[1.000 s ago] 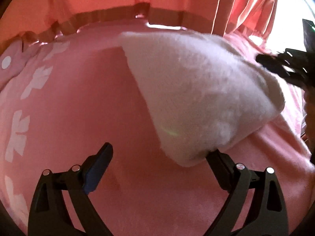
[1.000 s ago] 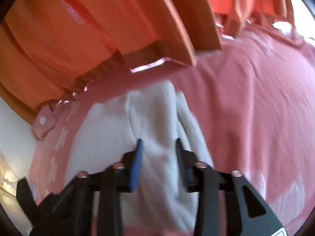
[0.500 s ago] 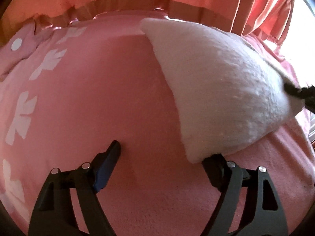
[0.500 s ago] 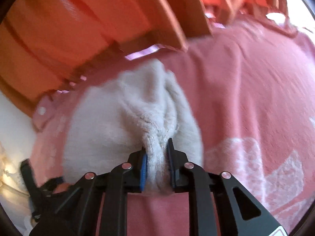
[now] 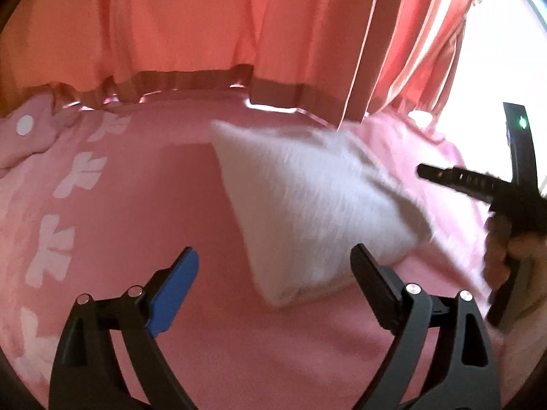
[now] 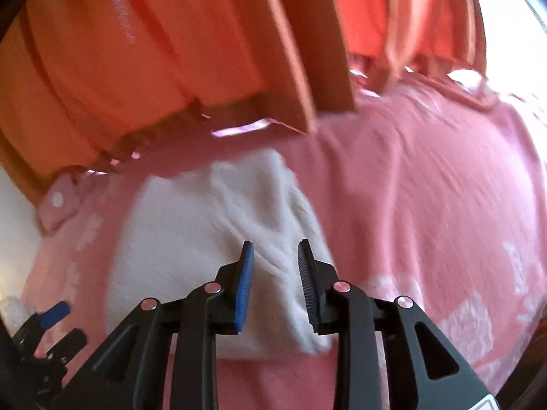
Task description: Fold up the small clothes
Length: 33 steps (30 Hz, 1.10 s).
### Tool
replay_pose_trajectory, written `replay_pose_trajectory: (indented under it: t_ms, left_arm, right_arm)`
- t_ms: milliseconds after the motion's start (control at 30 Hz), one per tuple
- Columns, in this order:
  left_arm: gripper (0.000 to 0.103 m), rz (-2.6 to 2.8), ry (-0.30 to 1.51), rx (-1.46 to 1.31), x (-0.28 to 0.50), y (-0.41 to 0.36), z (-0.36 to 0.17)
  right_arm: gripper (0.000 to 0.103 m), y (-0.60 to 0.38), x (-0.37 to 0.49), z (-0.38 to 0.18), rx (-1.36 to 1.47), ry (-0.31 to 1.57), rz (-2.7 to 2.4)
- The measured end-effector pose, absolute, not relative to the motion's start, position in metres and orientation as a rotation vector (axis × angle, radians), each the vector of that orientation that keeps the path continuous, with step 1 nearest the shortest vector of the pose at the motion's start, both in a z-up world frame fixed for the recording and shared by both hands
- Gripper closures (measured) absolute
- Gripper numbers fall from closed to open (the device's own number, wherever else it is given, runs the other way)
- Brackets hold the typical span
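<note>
Where garment (image 5: 318, 215) ends, bare blanket (image 5: 154, 188).

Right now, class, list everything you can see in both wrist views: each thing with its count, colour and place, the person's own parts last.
White knitted garment: one, white, folded, lying on the blanket, under the right gripper's fingers.
Blanket: one, pink with white flower prints, covering the surface.
Curtain: one, orange-red, hanging behind the blanket.
Left gripper: one, black with a blue pad, open, above the garment's near corner.
Right gripper: one, black with blue pad, jaws just opening, off the garment.
Hand: one, holding the right gripper's handle.
</note>
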State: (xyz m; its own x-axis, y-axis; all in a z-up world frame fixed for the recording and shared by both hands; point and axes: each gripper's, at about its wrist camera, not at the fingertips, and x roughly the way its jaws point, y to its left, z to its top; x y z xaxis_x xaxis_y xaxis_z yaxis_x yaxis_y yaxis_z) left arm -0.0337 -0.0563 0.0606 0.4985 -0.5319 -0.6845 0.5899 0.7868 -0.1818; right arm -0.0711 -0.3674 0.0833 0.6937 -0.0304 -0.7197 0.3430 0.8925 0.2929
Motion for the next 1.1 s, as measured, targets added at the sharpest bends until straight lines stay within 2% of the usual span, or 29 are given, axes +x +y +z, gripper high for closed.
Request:
replay_pose_trajectory:
  t_ms: [100, 200, 233, 333, 367, 467, 500, 600, 700, 900, 1100]
  left_arm:
    - [0.014, -0.652, 0.811, 0.069, -0.006, -0.086, 0.064]
    - [0.014, -0.564, 0.870, 0.115, 0.019, -0.124, 0.037]
    - [0.014, -0.547, 0.886, 0.120, 0.020, -0.130, 0.027]
    - [0.011, -0.534, 0.947, 0.077, 0.026, -0.135, 0.001]
    - [0.009, -0.532, 0.950, 0.059, 0.028, -0.133, 0.001]
    - [0.005, -0.538, 0.958, 0.053, 0.033, -0.132, 0.003]
    - [0.005, -0.532, 0.964, 0.045, 0.034, -0.132, 0.001]
    - [0.005, -0.532, 0.995, -0.002, 0.037, -0.131, -0.003]
    - [0.005, -0.547, 1.001, -0.017, 0.040, -0.131, -0.005]
    - [0.005, -0.579, 1.031, -0.072, 0.047, -0.130, -0.013]
    - [0.005, -0.649, 1.104, -0.187, 0.058, -0.122, -0.026]
  right_arm:
    - [0.076, -0.353, -0.042, 0.073, 0.394, 0.815, -0.174]
    - [0.076, -0.353, -0.014, 0.012, 0.376, 0.990, -0.241]
    - [0.077, -0.355, -0.014, 0.004, 0.376, 0.961, -0.242]
    - [0.075, -0.357, -0.022, 0.028, 0.360, 0.891, -0.234]
    - [0.071, -0.361, -0.026, 0.036, 0.359, 0.839, -0.240]
    - [0.044, -0.383, -0.021, 0.025, 0.382, 0.860, -0.342]
    - [0.041, -0.395, -0.014, 0.013, 0.438, 0.910, -0.352]
    - [0.038, -0.415, -0.009, -0.008, 0.624, 0.962, -0.293]
    - [0.032, -0.422, -0.013, -0.018, 0.709, 0.971, -0.264]
    - [0.026, -0.428, -0.011, -0.032, 0.825, 0.989, -0.214]
    - [0.027, -0.429, -0.002, -0.032, 0.833, 0.999, -0.157]
